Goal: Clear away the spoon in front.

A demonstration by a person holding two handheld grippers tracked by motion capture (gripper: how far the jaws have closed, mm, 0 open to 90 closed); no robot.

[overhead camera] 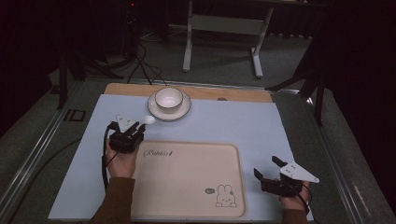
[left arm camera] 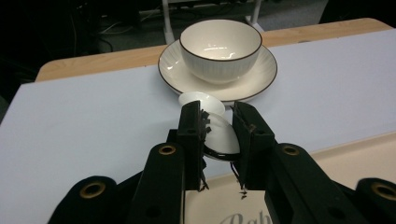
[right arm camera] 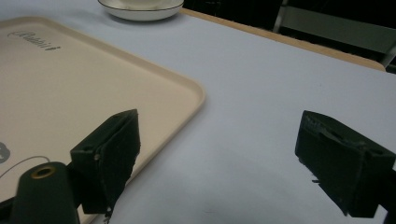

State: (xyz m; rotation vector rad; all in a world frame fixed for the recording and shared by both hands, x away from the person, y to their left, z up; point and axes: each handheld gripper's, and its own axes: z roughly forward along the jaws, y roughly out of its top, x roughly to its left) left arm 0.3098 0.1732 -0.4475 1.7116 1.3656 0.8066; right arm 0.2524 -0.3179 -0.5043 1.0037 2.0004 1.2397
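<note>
Left gripper: jaws clamped on white spoon, near plate with bowl. Right gripper: jaws wide apart, empty, right of tray.

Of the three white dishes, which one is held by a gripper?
The spoon, clamped between the left gripper's jaws. The bowl stands on the plate beyond it, both untouched.

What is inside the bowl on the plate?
The bowl looks empty, with a shiny white inside. Its bottom hides the middle of the plate. The left gripper holds a white spoon just in front.
</note>
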